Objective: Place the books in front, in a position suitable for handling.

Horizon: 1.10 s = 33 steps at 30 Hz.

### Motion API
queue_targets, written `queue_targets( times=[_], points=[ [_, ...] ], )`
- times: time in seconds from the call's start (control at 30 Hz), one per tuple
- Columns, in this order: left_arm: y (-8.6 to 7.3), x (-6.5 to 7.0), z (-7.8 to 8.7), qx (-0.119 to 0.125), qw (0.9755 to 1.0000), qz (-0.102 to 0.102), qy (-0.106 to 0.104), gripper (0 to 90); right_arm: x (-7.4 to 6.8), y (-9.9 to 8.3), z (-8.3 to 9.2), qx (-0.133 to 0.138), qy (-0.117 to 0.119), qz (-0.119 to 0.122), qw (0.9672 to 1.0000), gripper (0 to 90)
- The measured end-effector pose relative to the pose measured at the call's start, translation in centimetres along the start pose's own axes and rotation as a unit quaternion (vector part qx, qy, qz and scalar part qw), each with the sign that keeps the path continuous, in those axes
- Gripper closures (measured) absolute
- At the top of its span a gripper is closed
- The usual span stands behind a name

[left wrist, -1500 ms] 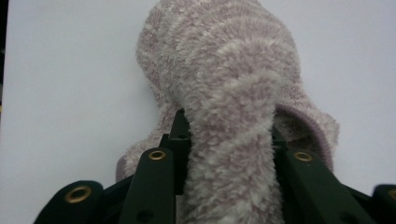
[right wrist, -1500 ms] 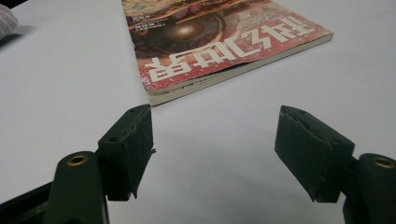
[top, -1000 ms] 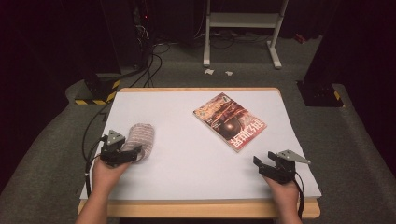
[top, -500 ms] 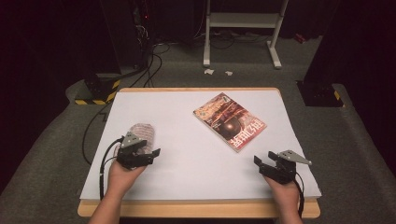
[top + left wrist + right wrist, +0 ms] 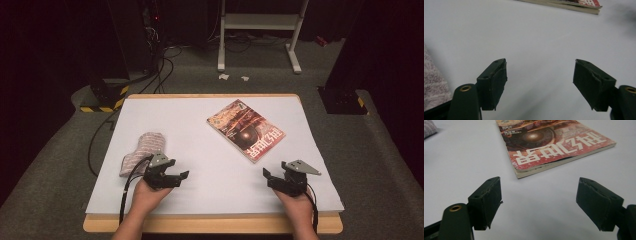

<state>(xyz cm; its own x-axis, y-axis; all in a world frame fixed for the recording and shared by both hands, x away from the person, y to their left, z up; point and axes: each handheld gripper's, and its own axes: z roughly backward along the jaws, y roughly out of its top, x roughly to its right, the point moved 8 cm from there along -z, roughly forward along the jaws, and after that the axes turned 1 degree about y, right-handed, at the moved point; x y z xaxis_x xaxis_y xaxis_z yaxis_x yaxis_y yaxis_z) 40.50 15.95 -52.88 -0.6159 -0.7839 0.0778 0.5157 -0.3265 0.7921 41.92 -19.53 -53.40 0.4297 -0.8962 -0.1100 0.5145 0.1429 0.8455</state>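
A folded pink-and-white cloth (image 5: pixel 141 151) lies at the left of the white table top (image 5: pixel 200 150); its edge shows in the left gripper view (image 5: pixel 434 82) and far off in the right gripper view (image 5: pixel 429 127). A red magazine (image 5: pixel 246 128) lies flat right of centre, close ahead of the right jaws (image 5: pixel 549 145) and far ahead of the left ones (image 5: pixel 574 3). My left gripper (image 5: pixel 177 172) sits just right of the cloth, apart from it and open (image 5: pixel 540 82). My right gripper (image 5: pixel 270 177) stands open near the front edge (image 5: pixel 539 202). Both pairs of jaws have just been opening, with nothing between them.
The table's wooden front edge (image 5: pixel 210 225) runs just below both hands. Cables (image 5: pixel 95 145) trail off the left side to the floor. A white stand (image 5: pixel 260 30) and dark equipment stand behind the table, with a black box (image 5: pixel 345 100) at the right.
The left hand has moved right and toward the front edge, from left of the cloth to its right side. The cloth lies where it was. The right hand has stayed put.
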Motion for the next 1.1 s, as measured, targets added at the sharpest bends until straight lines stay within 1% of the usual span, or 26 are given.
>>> queue_targets(
  times=[0.03,0.07,0.1,0.17,0.2,0.23,0.33,0.37,0.4,0.43,0.47,0.5,0.53,0.57,0.6,0.67,0.73,0.77,0.8,0.83,0.93,0.97,1.0,1.03,1.07,1.1],
  points=[
    [0.0,0.0,0.0,0.000,1.0000,0.000,0.000,26.9,0.0,0.0,0.0,0.000,0.000,0.000,1.0000,20.0],
    [-0.2,-0.2,0.1,-0.003,1.0000,-0.007,0.006,26.9,-0.2,0.2,-0.3,-0.002,0.000,-0.002,1.0000,20.0],
    [-0.3,-0.4,0.3,-0.002,0.9999,-0.006,0.009,26.5,-0.3,0.4,-0.6,-0.005,-0.002,-0.003,1.0000,20.0],
    [-0.6,-0.6,0.4,0.001,1.0000,0.001,0.001,26.7,-0.6,0.9,-1.6,-0.021,-0.015,0.003,0.9997,20.0],
    [-0.7,-0.6,0.5,0.000,1.0000,0.001,0.001,26.7,-0.6,0.9,-1.6,-0.021,-0.015,0.003,0.9997,20.0],
    [-0.8,-0.7,0.5,-0.002,1.0000,0.002,-0.002,26.7,-0.8,1.2,-2.6,-0.039,-0.021,0.007,0.9990,19.8],
    [-0.7,-0.7,0.5,0.002,1.0000,0.006,-0.007,26.7,-1.1,1.5,-3.4,-0.050,-0.024,0.009,0.9984,19.8],
    [-0.7,-0.7,0.6,0.004,0.9999,0.009,-0.008,26.7,-1.2,1.7,-4.0,-0.061,-0.029,0.007,0.9977,19.9],
    [-0.7,-0.8,0.6,0.005,0.9999,0.009,-0.008,26.6,-1.5,2.2,-4.9,-0.065,-0.041,0.012,0.9970,21.4],
    [-0.7,-0.8,0.6,0.005,0.9999,0.009,-0.008,26.7,-1.5,2.2,-4.9,-0.065,-0.041,0.012,0.9970,21.4],
    [-0.7,-0.7,0.6,0.004,0.9999,0.009,-0.009,26.6,-1.8,2.6,-5.9,-0.071,-0.052,0.017,0.9960,21.3],
    [-0.7,-0.7,0.6,0.004,0.9999,0.009,-0.009,26.6,-1.8,2.6,-5.9,-0.071,-0.052,0.017,0.9960,21.3],
    [-0.7,-0.6,0.8,0.007,0.9999,0.009,-0.012,26.7,-2.0,2.8,-6.8,-0.078,-0.059,0.020,0.9950,21.2],
    [-0.7,-0.6,0.8,0.007,0.9999,0.009,-0.012,26.7,-2.0,2.8,-6.8,-0.078,-0.059,0.020,0.9950,21.2],
    [-0.6,-0.5,0.9,0.010,0.9998,0.012,-0.015,26.7,-2.2,2.7,-7.3,-0.084,-0.067,0.025,0.9939,21.2],
    [-0.6,-0.5,0.9,0.011,0.9997,0.012,-0.016,26.7,-2.2,2.7,-7.5,-0.086,-0.074,0.027,0.9932,21.5],
    [-0.7,-0.5,0.8,0.009,0.9997,0.015,-0.019,26.7,-1.6,2.1,-7.9,-0.107,-0.098,0.033,0.9889,22.0],
    [-0.7,-0.5,0.8,0.009,0.9997,0.015,-0.019,26.7,-1.6,2.1,-7.9,-0.107,-0.098,0.033,0.9889,22.0],
    [-0.6,-0.4,0.8,0.010,0.9995,0.019,-0.023,27.0,-1.0,1.8,-7.9,-0.113,-0.092,0.020,0.9891,21.3],
    [-0.6,-0.4,0.8,0.011,0.9995,0.019,-0.024,27.6,-0.7,1.7,-7.9,-0.114,-0.095,0.020,0.9887,21.1],
    [-0.6,-0.1,0.6,0.013,0.9994,0.021,-0.026,29.3,0.7,1.5,-7.4,-0.111,-0.101,0.000,0.9887,21.5],
    [-0.6,-0.1,0.6,0.013,0.9994,0.021,-0.026,29.7,0.7,1.5,-7.4,-0.111,-0.101,0.000,0.9887,21.5],
    [-0.5,-0.1,0.5,0.015,0.9993,0.022,-0.026,30.2,2.2,1.4,-6.9,-0.108,-0.111,-0.009,0.9879,22.2],
    [-0.4,0.0,0.4,0.016,0.9993,0.023,-0.026,30.2,2.2,1.4,-6.9,-0.108,-0.111,-0.009,0.9879,22.2],
    [0.0,0.0,0.1,0.020,0.9992,0.027,-0.022,31.4,3.7,1.4,-6.4,-0.105,-0.123,-0.019,0.9867,22.6],
    [0.2,0.0,-0.2,0.022,0.9991,0.028,-0.021,31.7,4.4,1.4,-6.3,-0.105,-0.127,-0.023,0.9860,22.7]
  ],
)
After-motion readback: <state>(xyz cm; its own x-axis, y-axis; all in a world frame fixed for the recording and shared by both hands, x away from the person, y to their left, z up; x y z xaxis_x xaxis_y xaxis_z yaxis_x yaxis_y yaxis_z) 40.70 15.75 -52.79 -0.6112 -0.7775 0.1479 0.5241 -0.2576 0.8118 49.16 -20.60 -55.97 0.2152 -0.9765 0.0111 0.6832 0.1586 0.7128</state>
